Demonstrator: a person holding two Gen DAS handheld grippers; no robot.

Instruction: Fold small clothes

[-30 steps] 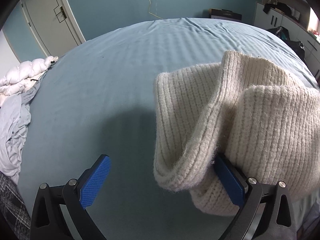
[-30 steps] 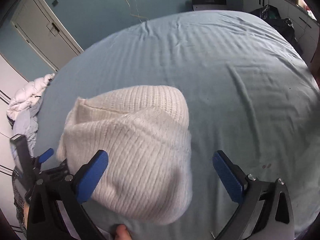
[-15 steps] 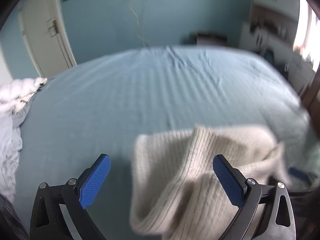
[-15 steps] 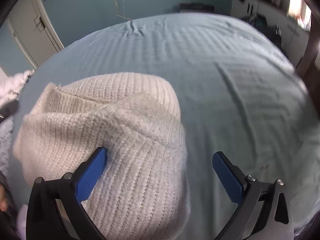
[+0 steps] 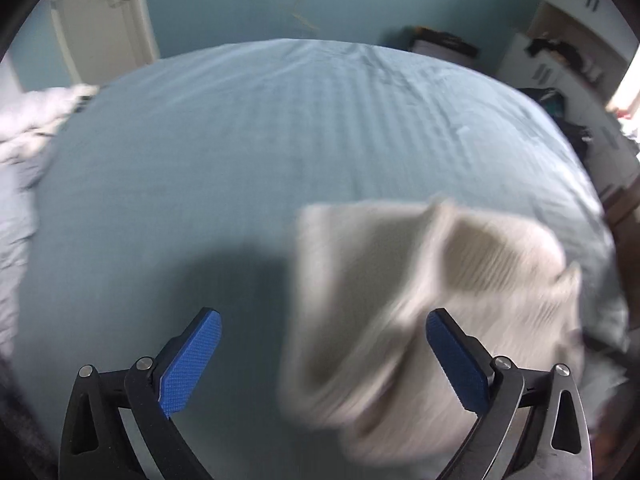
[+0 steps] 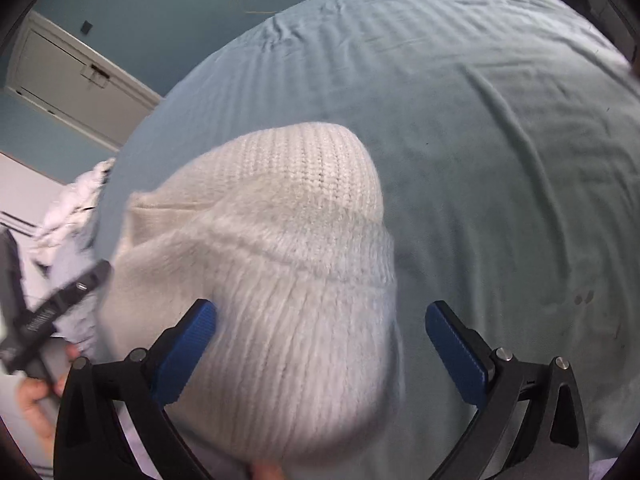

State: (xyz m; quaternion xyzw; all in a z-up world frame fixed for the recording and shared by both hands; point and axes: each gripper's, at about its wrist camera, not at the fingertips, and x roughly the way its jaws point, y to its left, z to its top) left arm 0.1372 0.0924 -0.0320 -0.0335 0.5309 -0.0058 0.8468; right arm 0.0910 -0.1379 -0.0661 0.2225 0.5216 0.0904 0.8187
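Observation:
A cream ribbed knit hat [image 5: 420, 312] lies on the blue bedsheet [image 5: 280, 140], blurred in the left wrist view, its open brim turned toward the camera. My left gripper [image 5: 320, 360] is open, with the hat lying partly between its blue pads and reaching past the right pad [image 5: 456, 360]. In the right wrist view the same hat [image 6: 280, 260] fills the lower left. My right gripper [image 6: 320, 352] is open around the hat's cuffed part, its left pad [image 6: 188, 344] against the knit. The left tool [image 6: 48, 316] and a hand [image 6: 36, 404] show at the left edge.
Rumpled white and pale bedding [image 5: 24, 132] is piled at the bed's left side. A white door [image 5: 100, 12] stands in the blue wall behind. Cabinets and dark clutter [image 5: 560, 72] line the right side. Wide bare sheet [image 6: 500, 140] lies beyond and to the right of the hat.
The left gripper pulled back off the hat's edge and the hat dropped lower in its view. The right gripper came in over the hat, which now lies between its pads.

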